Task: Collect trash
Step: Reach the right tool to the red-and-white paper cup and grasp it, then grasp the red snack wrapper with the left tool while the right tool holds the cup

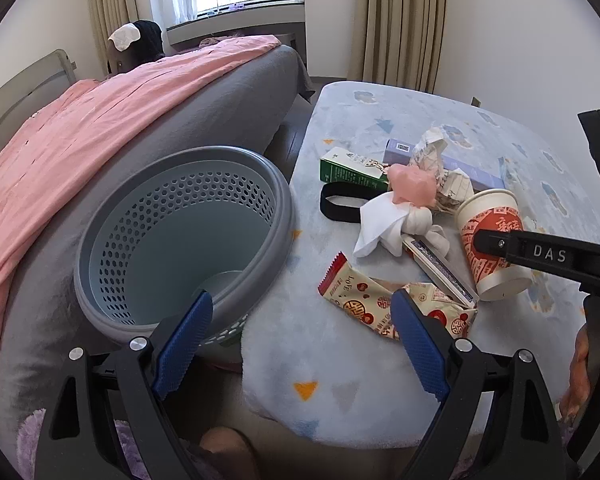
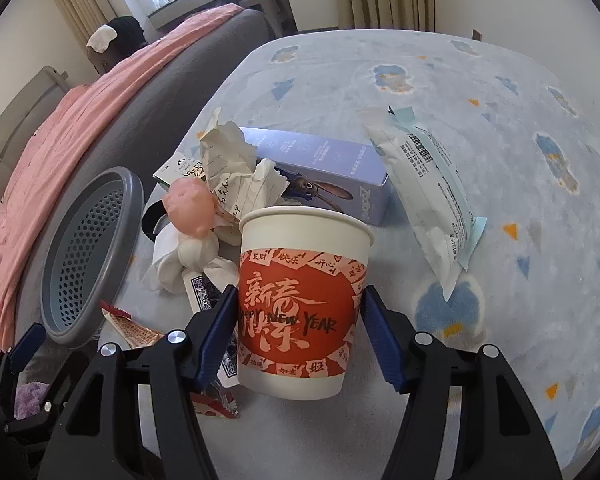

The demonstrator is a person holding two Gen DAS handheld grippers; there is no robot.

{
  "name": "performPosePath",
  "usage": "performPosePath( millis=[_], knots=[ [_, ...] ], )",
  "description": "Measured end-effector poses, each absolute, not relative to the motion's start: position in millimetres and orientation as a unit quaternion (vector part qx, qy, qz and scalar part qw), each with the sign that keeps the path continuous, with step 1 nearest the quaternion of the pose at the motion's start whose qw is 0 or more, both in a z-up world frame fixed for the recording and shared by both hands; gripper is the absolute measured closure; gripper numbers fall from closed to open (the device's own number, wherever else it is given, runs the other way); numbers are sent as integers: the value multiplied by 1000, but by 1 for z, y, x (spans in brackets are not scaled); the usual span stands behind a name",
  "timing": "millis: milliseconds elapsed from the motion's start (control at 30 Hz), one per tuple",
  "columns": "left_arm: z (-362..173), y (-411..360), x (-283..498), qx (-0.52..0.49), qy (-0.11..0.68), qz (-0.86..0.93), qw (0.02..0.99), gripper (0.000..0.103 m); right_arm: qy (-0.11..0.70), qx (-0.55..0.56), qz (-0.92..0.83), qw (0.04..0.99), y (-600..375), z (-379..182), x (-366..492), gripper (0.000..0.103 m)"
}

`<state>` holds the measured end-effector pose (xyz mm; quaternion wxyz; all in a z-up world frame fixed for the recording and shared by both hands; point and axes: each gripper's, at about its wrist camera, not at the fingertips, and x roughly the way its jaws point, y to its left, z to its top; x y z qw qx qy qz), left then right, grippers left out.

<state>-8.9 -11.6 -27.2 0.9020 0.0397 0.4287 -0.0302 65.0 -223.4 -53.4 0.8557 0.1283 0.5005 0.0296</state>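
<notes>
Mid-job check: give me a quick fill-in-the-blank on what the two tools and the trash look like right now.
1. The right tool has its pads on either side of the paper ____.
2. The perforated grey basket holds ____ trash so far.
3. The left tool is open and grips ____.
4. The red printing on the cup reads "Happy New ____".

Missing words: cup; no; nothing; Year

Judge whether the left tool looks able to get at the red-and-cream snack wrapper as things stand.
Probably yes: the left tool stands open just short of the snack wrapper, with only bare tablecloth between them.
</notes>
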Motion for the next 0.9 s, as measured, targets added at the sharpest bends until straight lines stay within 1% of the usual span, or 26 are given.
performPosePath(
  millis=[233, 467, 900],
  knots=[
    [-35, -19, -21, 30, 436, -41, 898, 17, 474, 141, 28, 869, -237, -35, 34, 42],
    [-42, -43, -23, 25, 444, -58, 894, 17, 445, 129, 13, 886, -254, -14, -1, 42],
    [-46, -86, -2, 14, 442, -56, 895, 17, 423, 161, 11, 891, -289, -8, -17, 42]
  ],
)
